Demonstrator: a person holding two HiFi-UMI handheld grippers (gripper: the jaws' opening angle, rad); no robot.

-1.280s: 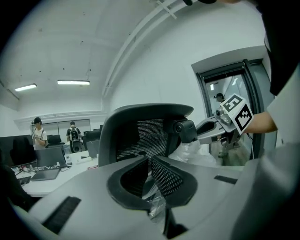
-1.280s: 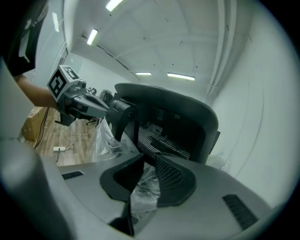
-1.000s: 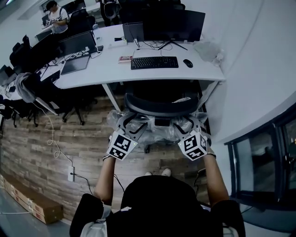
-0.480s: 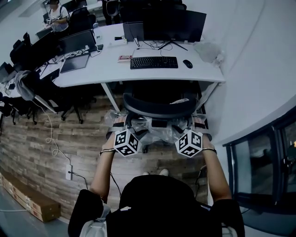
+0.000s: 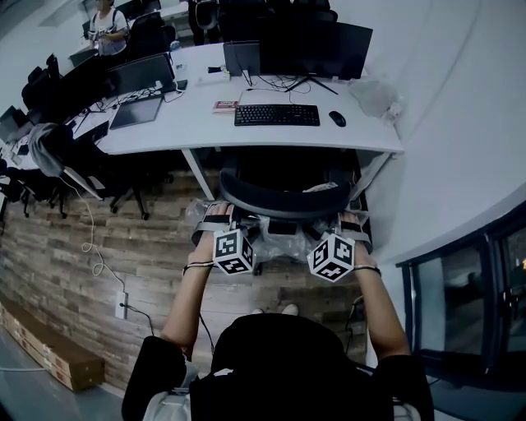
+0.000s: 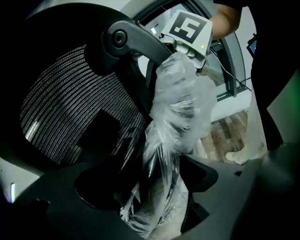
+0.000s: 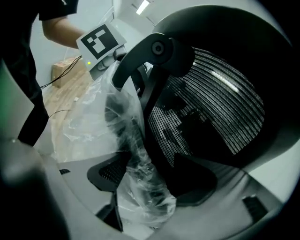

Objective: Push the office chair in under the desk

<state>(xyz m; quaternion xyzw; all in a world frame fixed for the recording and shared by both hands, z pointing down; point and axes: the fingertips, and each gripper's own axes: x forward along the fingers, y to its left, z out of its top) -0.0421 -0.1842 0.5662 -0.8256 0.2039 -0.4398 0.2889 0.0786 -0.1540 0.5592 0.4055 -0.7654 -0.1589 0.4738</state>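
The black mesh office chair (image 5: 283, 197) stands with its seat under the white desk (image 5: 189, 127) and its back towards me. Clear plastic wraps both armrests. My left gripper (image 5: 226, 234) is at the left armrest. The wrapped arm (image 6: 176, 112) runs between its jaws (image 6: 150, 180), which stand wide and clear of it. My right gripper (image 5: 341, 238) is at the right armrest. Its jaws (image 7: 152, 177) are opening, with the wrapped arm (image 7: 138, 180) loose between the pads. The mesh back (image 7: 211, 103) fills both gripper views.
A keyboard (image 5: 277, 114), mouse (image 5: 336, 118) and monitor (image 5: 312, 45) are on the desk. More chairs (image 5: 49, 164) and desks run off to the left, with a person (image 5: 104, 25) at the far end. A wall (image 5: 460, 123) is close on the right. Cables (image 5: 94, 255) and a cardboard box (image 5: 53, 358) lie on the floor.
Both grippers have moved forward and inward along the armrests, so their marker cubes are closer together. The chair sits about where it was under the desk.
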